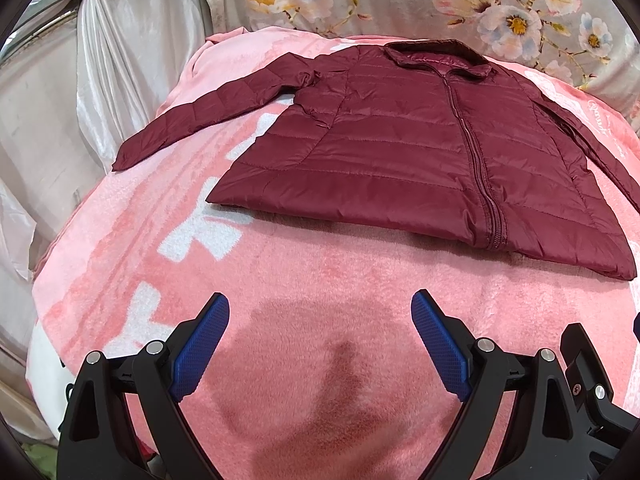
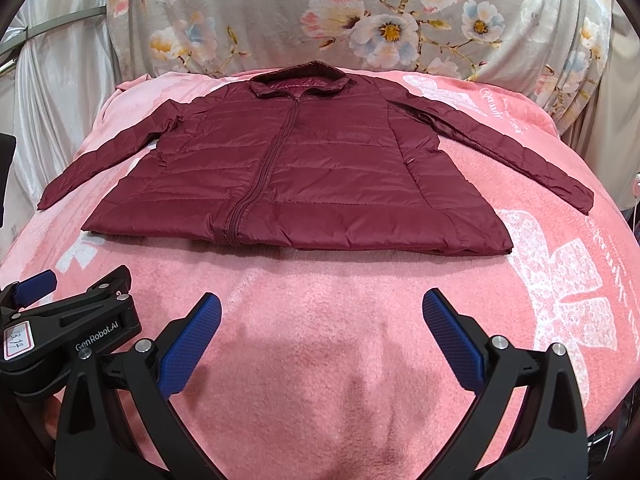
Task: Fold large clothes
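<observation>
The maroon jacket (image 2: pixel 296 176) lies flat and zipped on the pink blanket (image 2: pixel 320 320), filling the middle of both frames, collar at top, hem nearest. Below it, the left gripper (image 1: pixel 320 340) and right gripper (image 2: pixel 322 336) hover with fingers apart, each nearer its own sleeve.

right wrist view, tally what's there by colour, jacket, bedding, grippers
Maroon: 1, the puffer jacket, spread flat with its zip closed
Pink: 1, the blanket under it
Grey floral: 1, the cloth behind
Black with blue pads: 2, the right gripper and the left gripper, both open and empty
Total: 5
</observation>
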A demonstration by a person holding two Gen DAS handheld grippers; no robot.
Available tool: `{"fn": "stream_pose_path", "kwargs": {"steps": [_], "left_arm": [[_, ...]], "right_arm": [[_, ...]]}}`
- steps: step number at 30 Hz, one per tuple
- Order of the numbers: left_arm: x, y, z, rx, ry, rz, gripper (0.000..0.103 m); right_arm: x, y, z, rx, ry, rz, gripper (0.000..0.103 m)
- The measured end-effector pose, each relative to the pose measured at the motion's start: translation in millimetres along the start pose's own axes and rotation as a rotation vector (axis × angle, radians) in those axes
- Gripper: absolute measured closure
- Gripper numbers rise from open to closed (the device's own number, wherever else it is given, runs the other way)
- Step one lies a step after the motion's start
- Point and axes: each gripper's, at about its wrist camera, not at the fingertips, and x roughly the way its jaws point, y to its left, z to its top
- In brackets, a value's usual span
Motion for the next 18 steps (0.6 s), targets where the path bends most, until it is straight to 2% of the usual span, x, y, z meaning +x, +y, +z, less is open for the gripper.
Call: {"fn": "stream_pose_path", "kwargs": {"steps": [1,3,5,8,13,18], "left_arm": [[1,0,0,0.002,0.004,-0.001,0.013],[4,-1,0,0.016,0.062,0.004,0.013],[5,-3,1,0.016,0.068,-0.001,0.013],[5,-4,3,0.003,0.031,-0.013,0.013],[12,-7,9,0.001,0.059,-0.006,0.013],[18,-6,19,0.01,0.026,0.014,0.013]], "right_arm": [[2,0,0,0.0,0.0,0.0,0.005],[3,0,0,0.0,0.002,0.001,0.005],[4,0,1,0.002,0.005,0.003,0.005],[8,-1,2,0.006,0.015,0.012,0.005],[15,-3,7,0.004,0.025,0.015,0.005],[29,-23,19,0.05,0.048,0.059,0.005]]}}
